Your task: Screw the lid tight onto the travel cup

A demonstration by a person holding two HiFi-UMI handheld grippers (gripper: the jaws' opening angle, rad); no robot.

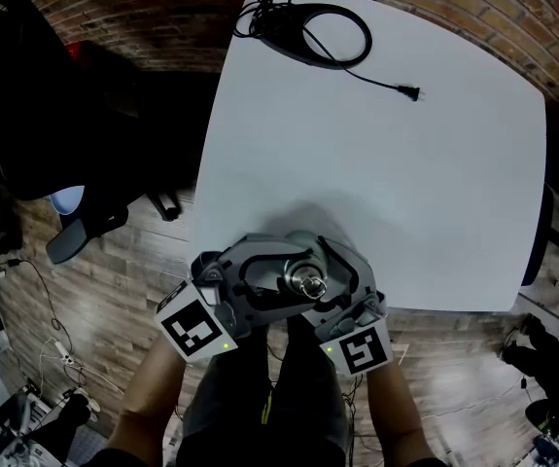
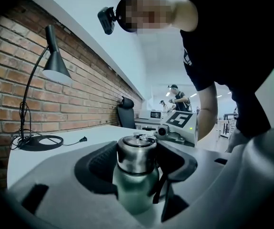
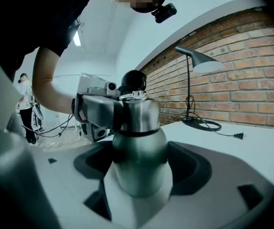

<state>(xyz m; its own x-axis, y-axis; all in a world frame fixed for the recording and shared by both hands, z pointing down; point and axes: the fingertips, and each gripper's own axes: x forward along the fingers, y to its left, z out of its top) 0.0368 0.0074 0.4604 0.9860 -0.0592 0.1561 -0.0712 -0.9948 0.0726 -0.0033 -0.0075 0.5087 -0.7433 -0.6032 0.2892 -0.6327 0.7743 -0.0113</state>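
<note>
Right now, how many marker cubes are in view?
2. One marker cube on the left gripper, lower left in the head view; the other on the right gripper, lower right. Both sit beside the travel cup. No others show.

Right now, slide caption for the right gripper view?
Right gripper holds the travel cup by its body while the left gripper grips the steel lid.
</note>
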